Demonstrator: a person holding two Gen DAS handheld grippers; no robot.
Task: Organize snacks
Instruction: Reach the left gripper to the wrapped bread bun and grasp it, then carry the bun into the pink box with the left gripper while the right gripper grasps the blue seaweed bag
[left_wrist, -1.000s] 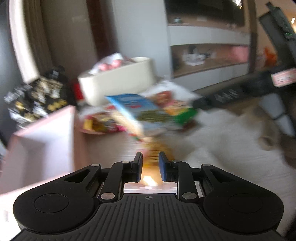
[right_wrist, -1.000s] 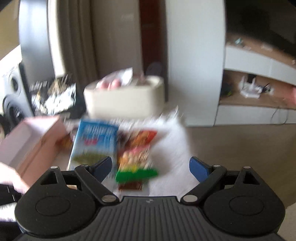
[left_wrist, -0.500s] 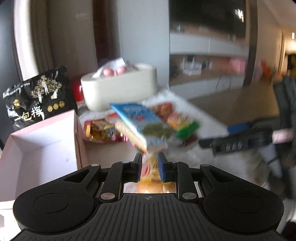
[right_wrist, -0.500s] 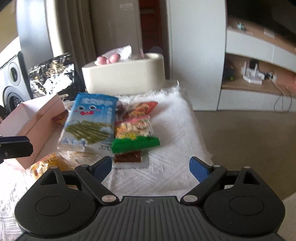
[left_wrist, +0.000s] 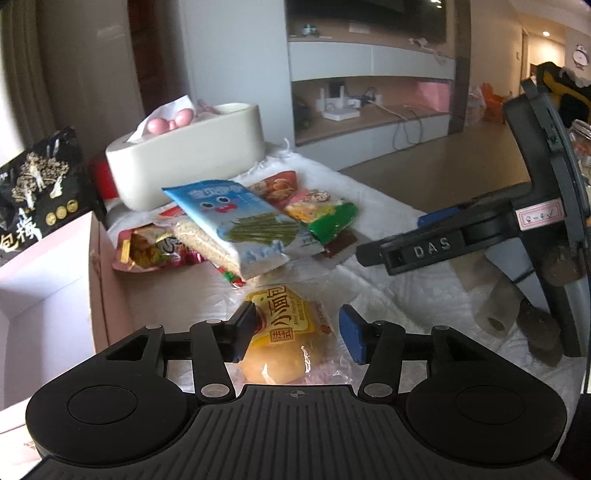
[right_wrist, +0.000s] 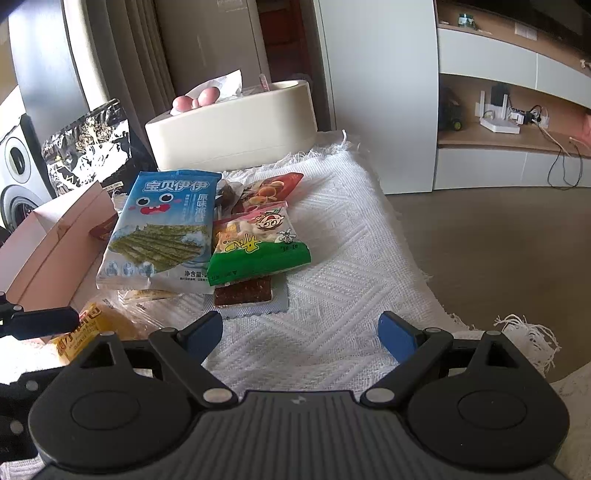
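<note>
Here, the left tongs (left_wrist: 295, 330) are seen opening over a white woven cloth (right_wrist: 343, 258) that covers the desk, with a small bread packet (left_wrist: 290, 334) lying between the jaws; the left pad sits at the packet's edge while the right pad stands clear of it, so the packet is not pinched and rests on the cloth. Just beyond it, a heap of snacks is piled near the middle of the cloth: a blue seaweed-snack bag (right_wrist: 160, 229) lies on top at the left, a green-edged candy bag (right_wrist: 255, 245) is laid against its right side, a brown bar in clear wrap (right_wrist: 245, 297) pokes out from under the near end, and a red and gold packet (left_wrist: 151, 249) lies to the left. A pink open box (left_wrist: 44, 291) is set at the left edge of the desk, beside the heap, and a black foil bag (right_wrist: 88, 144) is stood behind it. At the far end a cream tissue box (right_wrist: 232, 127) is placed. The right tongs (right_wrist: 301, 332) are held spread wide over bare cloth near the brown bar, with nothing between the jaws.
</note>
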